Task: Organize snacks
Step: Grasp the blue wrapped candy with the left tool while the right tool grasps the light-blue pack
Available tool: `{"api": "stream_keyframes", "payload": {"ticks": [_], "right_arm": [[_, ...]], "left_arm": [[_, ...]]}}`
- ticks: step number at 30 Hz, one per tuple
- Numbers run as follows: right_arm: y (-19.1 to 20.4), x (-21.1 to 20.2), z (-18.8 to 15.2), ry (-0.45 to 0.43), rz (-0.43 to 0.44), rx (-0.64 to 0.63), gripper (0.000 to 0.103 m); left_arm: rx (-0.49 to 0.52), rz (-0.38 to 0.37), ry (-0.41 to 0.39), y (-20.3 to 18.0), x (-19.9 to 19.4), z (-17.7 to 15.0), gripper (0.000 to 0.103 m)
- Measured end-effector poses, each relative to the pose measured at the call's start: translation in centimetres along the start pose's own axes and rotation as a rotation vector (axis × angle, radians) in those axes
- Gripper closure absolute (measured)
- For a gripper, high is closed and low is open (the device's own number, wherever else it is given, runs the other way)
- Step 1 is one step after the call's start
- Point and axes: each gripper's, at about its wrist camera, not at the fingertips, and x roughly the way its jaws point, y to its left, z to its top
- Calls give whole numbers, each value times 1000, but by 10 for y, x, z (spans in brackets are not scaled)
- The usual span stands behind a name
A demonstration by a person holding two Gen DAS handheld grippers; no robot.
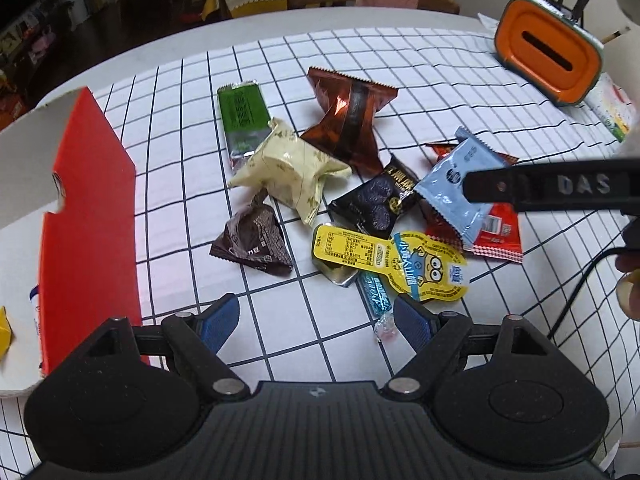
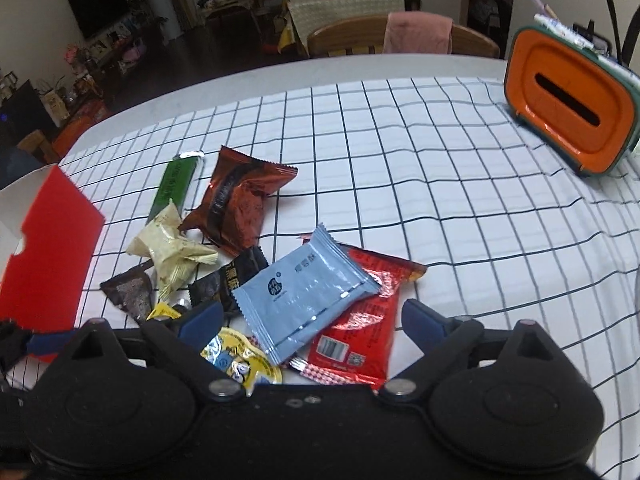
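**Snack pile lying loose beside an open red box, both grippers spread wide**

At the far left, a red box (image 1: 88,216) with a white inside is sitting open on the checked tablecloth (image 1: 360,60); something yellow is showing just inside it at the frame's edge. The left gripper (image 1: 316,320) is hovering low over bare cloth just right of the box, its blue-padded fingers standing wide apart and holding nothing.

Moving right, the snacks are lying in a loose heap. A green bar (image 1: 242,120) is lying farthest back, with a cream crinkled packet (image 1: 288,168) overlapping its near end. A dark brown wrapper (image 1: 252,240) is sitting in front of the cream one. Behind and to the right, a glossy copper-brown packet (image 1: 348,120) is resting partly raised. A black packet (image 1: 380,200) is lying at the centre of the heap, and a yellow cartoon-faced pouch (image 1: 400,260) is lying nearest the left gripper's right finger, covering a small teal candy (image 1: 374,294).

Further right, a light blue packet (image 2: 308,296) is lying on top of a red packet (image 2: 360,340). The right gripper (image 2: 310,320) is hovering directly above these two, its fingers spread wide to either side of them and gripping nothing.

At the far right, an orange tissue holder (image 2: 568,108) is standing well apart from the heap.
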Motion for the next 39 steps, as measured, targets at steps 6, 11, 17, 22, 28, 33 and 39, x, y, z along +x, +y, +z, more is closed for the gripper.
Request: {"api": "stream_keyframes", "payload": {"ticks": [6, 11, 17, 22, 28, 33, 39], "right_arm": [[1, 23, 8, 32, -42, 112, 12], [6, 34, 14, 40, -95, 160, 19], [14, 38, 13, 26, -134, 115, 21], [17, 38, 12, 27, -156, 58, 42], [14, 35, 10, 17, -156, 33, 53], [10, 31, 8, 13, -132, 28, 55], [6, 22, 3, 6, -103, 31, 56]], "left_arm": [[1, 10, 13, -4, 7, -1, 19], [-3, 16, 24, -5, 14, -1, 19], [-15, 4, 48, -5, 27, 2, 19], [-16, 5, 59, -7, 33, 4, 20], [15, -4, 61, -18, 35, 5, 37], [45, 7, 61, -28, 38, 4, 56], [23, -17, 56, -25, 36, 5, 89]]}}
